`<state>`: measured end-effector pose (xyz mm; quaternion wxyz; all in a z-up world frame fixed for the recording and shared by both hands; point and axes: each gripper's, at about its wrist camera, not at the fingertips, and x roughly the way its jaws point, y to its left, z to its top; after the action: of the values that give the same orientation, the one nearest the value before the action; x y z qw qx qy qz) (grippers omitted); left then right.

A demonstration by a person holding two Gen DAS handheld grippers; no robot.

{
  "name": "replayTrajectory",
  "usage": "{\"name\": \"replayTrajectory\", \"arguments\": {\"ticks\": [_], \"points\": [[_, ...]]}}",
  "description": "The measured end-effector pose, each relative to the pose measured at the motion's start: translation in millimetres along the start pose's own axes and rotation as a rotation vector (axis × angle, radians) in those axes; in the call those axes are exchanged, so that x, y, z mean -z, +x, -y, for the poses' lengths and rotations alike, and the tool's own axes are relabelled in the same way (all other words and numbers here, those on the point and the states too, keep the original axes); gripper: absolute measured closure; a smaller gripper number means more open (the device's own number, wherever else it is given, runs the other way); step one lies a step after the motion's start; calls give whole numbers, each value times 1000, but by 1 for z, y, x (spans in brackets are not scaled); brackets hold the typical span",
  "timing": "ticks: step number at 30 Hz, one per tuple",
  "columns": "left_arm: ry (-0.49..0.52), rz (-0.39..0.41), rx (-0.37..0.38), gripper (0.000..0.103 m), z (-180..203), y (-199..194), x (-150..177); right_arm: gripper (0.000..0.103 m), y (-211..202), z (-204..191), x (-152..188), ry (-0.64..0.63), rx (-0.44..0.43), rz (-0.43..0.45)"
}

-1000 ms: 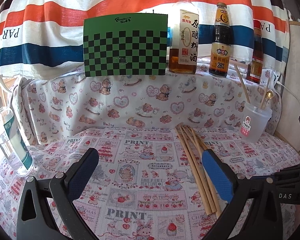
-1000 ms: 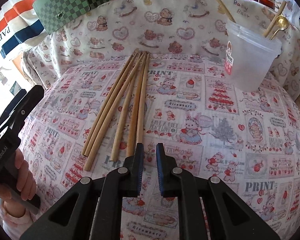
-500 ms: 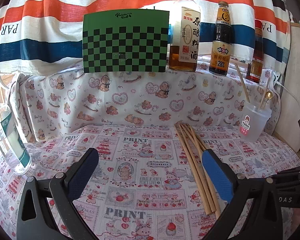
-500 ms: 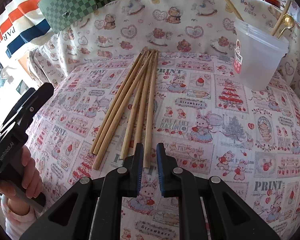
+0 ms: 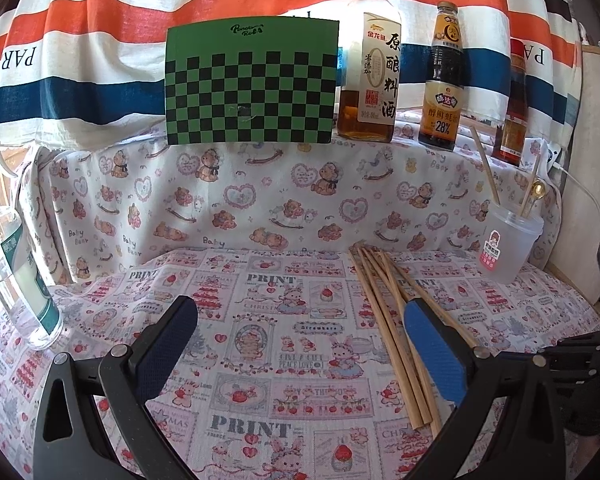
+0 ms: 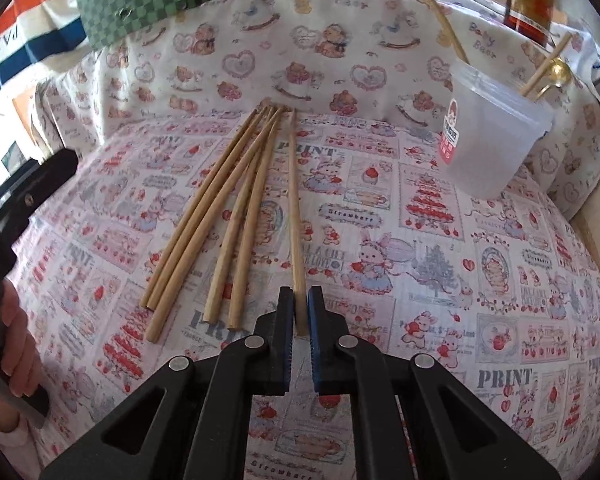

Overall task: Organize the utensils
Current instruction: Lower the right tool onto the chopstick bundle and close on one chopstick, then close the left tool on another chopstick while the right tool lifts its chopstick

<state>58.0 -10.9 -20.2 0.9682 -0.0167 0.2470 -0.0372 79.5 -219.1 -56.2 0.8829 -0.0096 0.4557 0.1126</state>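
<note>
Several wooden chopsticks (image 6: pixel 224 216) lie fanned on the printed cloth; they also show in the left wrist view (image 5: pixel 388 316). My right gripper (image 6: pixel 299 300) is shut on the near end of the rightmost chopstick (image 6: pixel 294 208), which is angled apart from the rest. A frosted plastic cup (image 6: pixel 496 140) at the right holds a chopstick and a gold spoon; it also shows in the left wrist view (image 5: pixel 510 244). My left gripper (image 5: pixel 300 320) is open and empty above the cloth, left of the chopsticks.
A green checkered board (image 5: pixel 252 84) and three sauce bottles (image 5: pixel 370 80) stand on the raised back ledge. A clear spray bottle (image 5: pixel 16 272) stands at the left. The cloth-covered back wall rises behind the chopsticks.
My right gripper moved forward and closed on the rightmost chopstick, pulling it away from the bundle. The left gripper stayed open, nearly still.
</note>
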Motion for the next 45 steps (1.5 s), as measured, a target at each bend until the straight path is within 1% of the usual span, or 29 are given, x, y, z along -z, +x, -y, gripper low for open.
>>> {"name": "replayTrajectory", "arguments": {"ticks": [2, 3, 6, 8, 11, 13, 14, 16, 18, 19, 20, 21, 23, 24, 25, 26, 28, 31, 32, 33, 34, 35, 36, 38, 40, 43, 45], "points": [[13, -18, -2, 1, 0, 2, 0, 95, -16, 7, -3, 50, -69, 69], [15, -24, -1, 1, 0, 3, 1, 95, -28, 8, -4, 60, -92, 129], [-6, -40, -5, 1, -4, 6, 1, 95, -56, 15, -4, 78, -106, 288], [-35, -25, -12, 1, -9, 3, 1, 95, -68, 21, -4, 107, -118, 360], [-60, -19, 11, 1, -10, 0, 2, 95, -81, 23, -6, 139, -148, 419], [-31, -38, 39, 1, -3, 1, 2, 95, -87, 23, -7, 132, -146, 447], [-9, -39, 58, 7, 1, 1, 2, 95, -91, 21, -6, 120, -138, 453], [51, -41, 99, 12, 15, -2, 3, 95, -93, 19, -7, 105, -115, 453], [87, -75, 129, 17, 24, 0, 6, 95, -91, 17, -5, 102, -111, 445], [100, -122, 124, 23, 29, 6, 7, 95, -90, 16, -6, 97, -110, 439], [106, -166, 123, 32, 31, 13, 9, 95, -90, 16, -6, 96, -107, 437], [101, -205, 134, 35, 31, 19, 10, 95, -89, 16, -5, 96, -105, 435], [59, -295, 177, 44, 30, 32, 15, 95, -88, 15, -5, 93, -104, 432], [40, -333, 195, 46, 29, 37, 17, 95, -87, 15, -5, 91, -101, 431], [39, -359, 205, 48, 31, 40, 19, 95, -86, 15, -6, 93, -98, 428], [55, -364, 193, 48, 34, 41, 20, 95, -85, 16, -6, 96, -89, 420], [101, -348, 164, 48, 43, 38, 21, 95, -82, 17, -7, 100, -89, 405], [114, -368, 191, 48, 49, 40, 23, 95, -80, 18, -7, 99, -88, 397], [123, -374, 176, 48, 51, 42, 25, 95, -79, 17, -7, 96, -86, 397], [134, -385, 144, 49, 53, 44, 27, 95, -79, 16, -7, 94, -85, 395], [132, -399, 113, 50, 52, 48, 27, 95, -79, 15, -6, 90, -82, 394], [114, -394, 103, 53, 49, 48, 26, 95, -78, 15, -6, 87, -80, 393], [108, -402, 88, 53, 48, 49, 26, 95, -78, 14, -6, 83, -77, 391], [103, -424, 102, 53, 47, 51, 28, 95, -76, 13, -6, 81, -72, 384], [122, -424, 53, 53, 49, 52, 28, 95, -74, 13, -6, 83, -74, 378], [108, -423, 35, 55, 46, 51, 28, 95, -74, 13, -6, 86, -77, 380], [95, -422, 25, 59, 40, 51, 28, 95, -74, 14, -7, 88, -73, 381]]}}
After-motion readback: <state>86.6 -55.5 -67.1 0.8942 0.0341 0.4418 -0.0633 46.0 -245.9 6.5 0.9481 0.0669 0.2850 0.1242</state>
